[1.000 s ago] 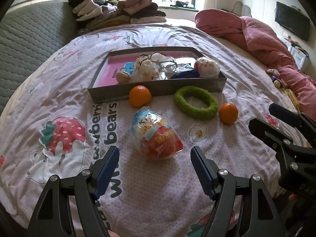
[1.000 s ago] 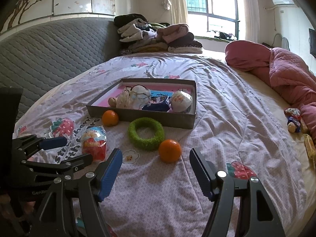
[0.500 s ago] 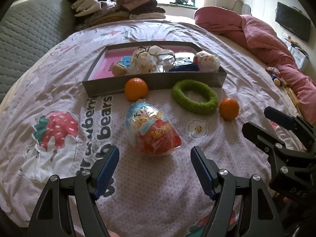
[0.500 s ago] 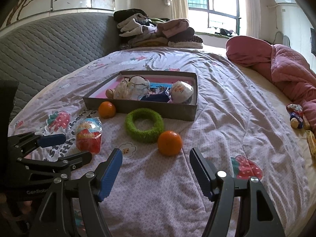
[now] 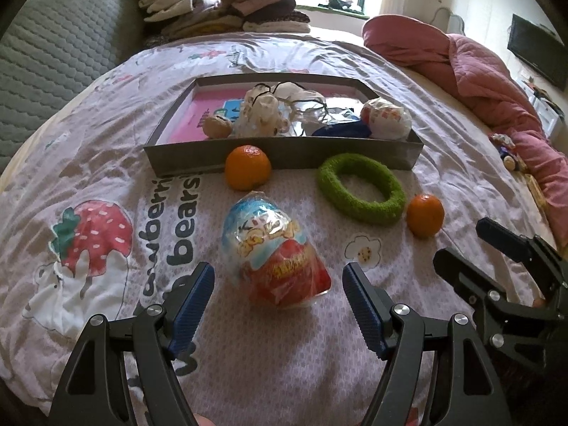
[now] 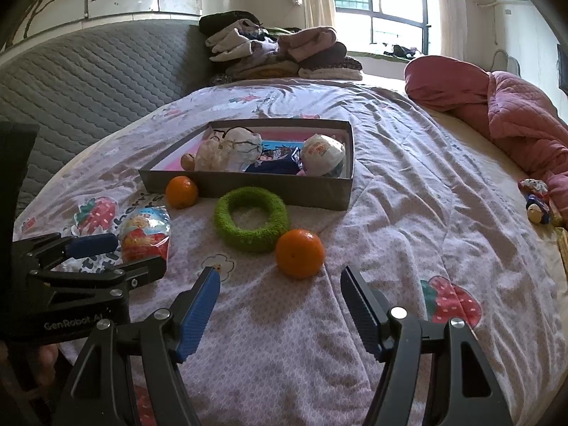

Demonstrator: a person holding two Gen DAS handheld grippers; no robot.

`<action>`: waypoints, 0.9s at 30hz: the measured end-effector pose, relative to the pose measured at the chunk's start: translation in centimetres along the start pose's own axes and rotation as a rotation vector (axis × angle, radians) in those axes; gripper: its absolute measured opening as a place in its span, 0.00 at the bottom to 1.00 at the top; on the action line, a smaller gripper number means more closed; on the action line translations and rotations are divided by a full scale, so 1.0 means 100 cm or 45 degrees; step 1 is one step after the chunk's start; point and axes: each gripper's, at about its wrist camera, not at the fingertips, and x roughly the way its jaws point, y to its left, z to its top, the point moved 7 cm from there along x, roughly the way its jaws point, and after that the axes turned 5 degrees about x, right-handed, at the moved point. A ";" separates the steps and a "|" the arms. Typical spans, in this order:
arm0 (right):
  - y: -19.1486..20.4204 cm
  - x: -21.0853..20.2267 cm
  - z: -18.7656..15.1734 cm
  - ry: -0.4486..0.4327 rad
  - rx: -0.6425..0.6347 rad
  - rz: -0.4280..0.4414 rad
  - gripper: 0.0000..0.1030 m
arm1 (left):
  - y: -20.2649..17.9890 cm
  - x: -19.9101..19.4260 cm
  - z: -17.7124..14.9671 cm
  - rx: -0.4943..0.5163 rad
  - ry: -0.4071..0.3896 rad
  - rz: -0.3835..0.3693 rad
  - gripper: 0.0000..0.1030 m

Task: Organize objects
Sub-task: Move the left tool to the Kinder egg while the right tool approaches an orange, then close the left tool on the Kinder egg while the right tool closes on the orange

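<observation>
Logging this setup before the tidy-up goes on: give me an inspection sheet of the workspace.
Surface: bed sheet, wrinkled, strawberry print.
Job's things: grey tray part filled; wrapped egg toy, two oranges and green ring lie outside it on the sheet.
Clutter: folded clothes pile, pink quilt, small toys at the bed's edge.
Grippers: left gripper open, straddling the egg toy; right gripper open, just short of the nearer orange.
Cables: nothing seen.
Surroundings: padded headboard, window.
</observation>
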 end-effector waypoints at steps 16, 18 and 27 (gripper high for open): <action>-0.013 0.035 0.010 0.041 -0.024 -0.076 0.68 | 0.007 0.028 0.010 -0.050 0.018 0.051 0.74; -0.015 0.040 0.009 0.055 -0.024 -0.097 0.68 | 0.010 0.031 0.010 -0.063 0.023 0.065 0.74; -0.020 0.053 0.008 0.074 -0.011 -0.131 0.68 | 0.025 0.039 0.005 -0.102 0.045 0.103 0.73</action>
